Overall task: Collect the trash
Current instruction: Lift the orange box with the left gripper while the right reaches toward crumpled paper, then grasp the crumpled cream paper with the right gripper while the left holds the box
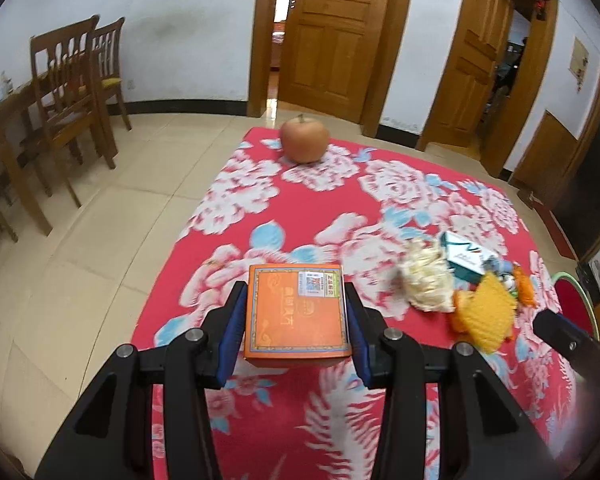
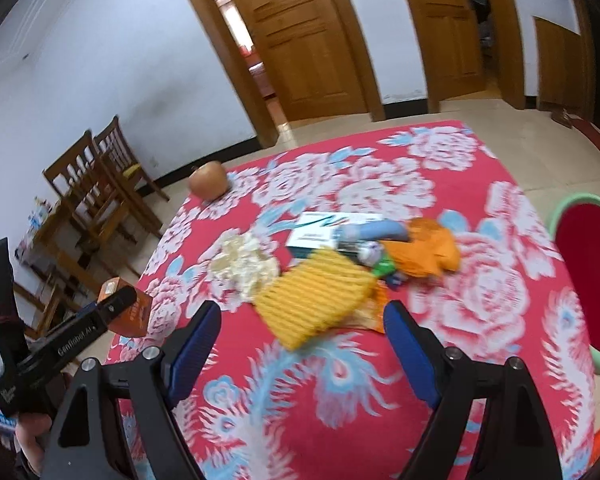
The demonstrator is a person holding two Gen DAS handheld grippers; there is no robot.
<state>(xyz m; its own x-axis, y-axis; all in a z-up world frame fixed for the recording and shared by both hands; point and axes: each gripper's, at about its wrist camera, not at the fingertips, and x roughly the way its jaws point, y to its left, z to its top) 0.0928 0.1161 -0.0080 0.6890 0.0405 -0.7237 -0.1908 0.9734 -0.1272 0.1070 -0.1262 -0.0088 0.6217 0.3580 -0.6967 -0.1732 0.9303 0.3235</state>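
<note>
My left gripper is shut on an orange box, held just above the near left part of the red flowered tablecloth. The box also shows in the right wrist view, held by the left gripper. My right gripper is open and empty, a little short of a trash pile: yellow foam netting, crumpled white paper, a white and green carton and an orange wrapper. The pile also shows in the left wrist view.
An apple sits at the table's far left corner. A green-rimmed red bin stands off the table's right edge. Wooden chairs and a table stand at the left wall. Wooden doors are beyond.
</note>
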